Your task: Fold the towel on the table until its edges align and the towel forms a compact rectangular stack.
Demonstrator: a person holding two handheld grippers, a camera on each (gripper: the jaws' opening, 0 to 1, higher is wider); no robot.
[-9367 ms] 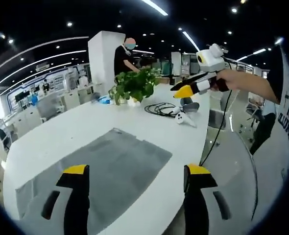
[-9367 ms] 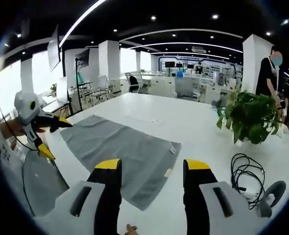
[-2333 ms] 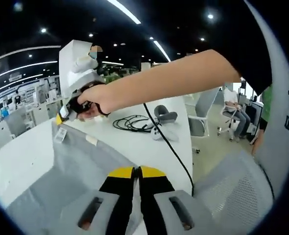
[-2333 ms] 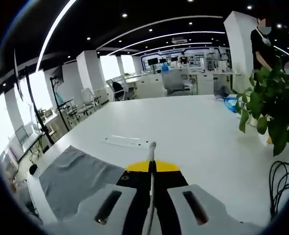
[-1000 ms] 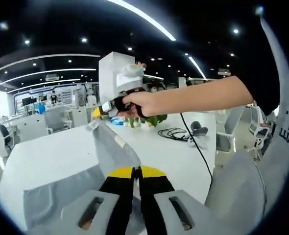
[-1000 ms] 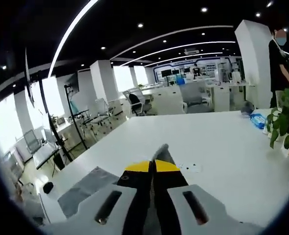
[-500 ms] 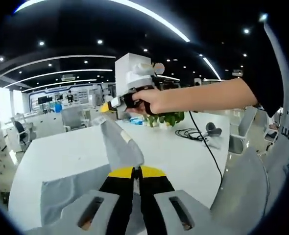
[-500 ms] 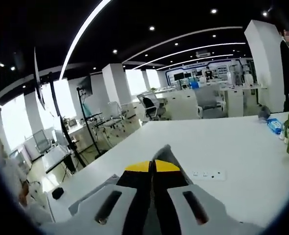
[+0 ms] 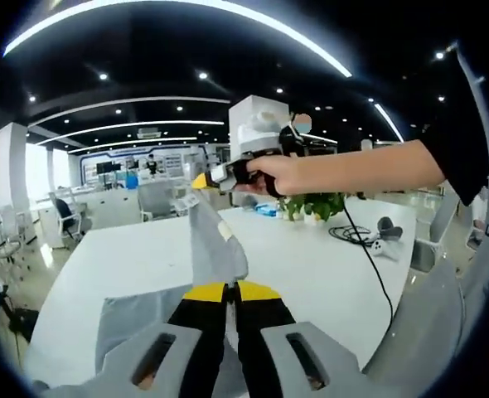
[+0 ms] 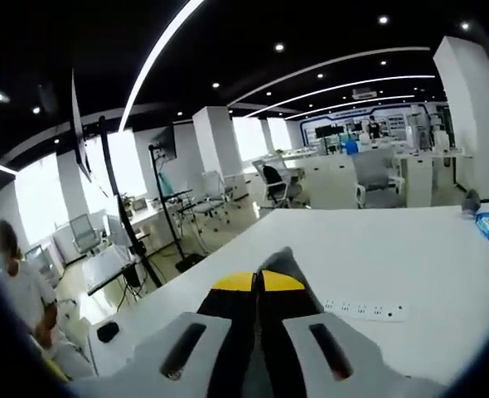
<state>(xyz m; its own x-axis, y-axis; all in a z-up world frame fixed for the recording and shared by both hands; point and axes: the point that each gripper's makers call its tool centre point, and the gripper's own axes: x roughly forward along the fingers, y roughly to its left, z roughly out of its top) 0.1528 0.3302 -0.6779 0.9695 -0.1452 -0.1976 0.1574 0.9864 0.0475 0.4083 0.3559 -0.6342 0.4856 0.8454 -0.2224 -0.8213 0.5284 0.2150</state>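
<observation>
You've got the towel (image 9: 215,253) lifted off the table (image 9: 311,265), one edge strung between both grippers. Left gripper (image 9: 230,292) pinches one corner, right gripper (image 10: 257,282) the other. It's soft and light, so it sags; grip at the corners.

A green plant (image 9: 312,205) stood far back on the white table (image 9: 128,253). A black cable (image 9: 362,235) lay coiled near it, beside a small white controller (image 9: 389,248). A white power strip (image 10: 365,310) lay flat on the table. A blue pack (image 10: 486,224) sat by the edge. Office chairs (image 10: 276,183) and desks stood behind. A person in white (image 10: 25,298) sat off to one side.
</observation>
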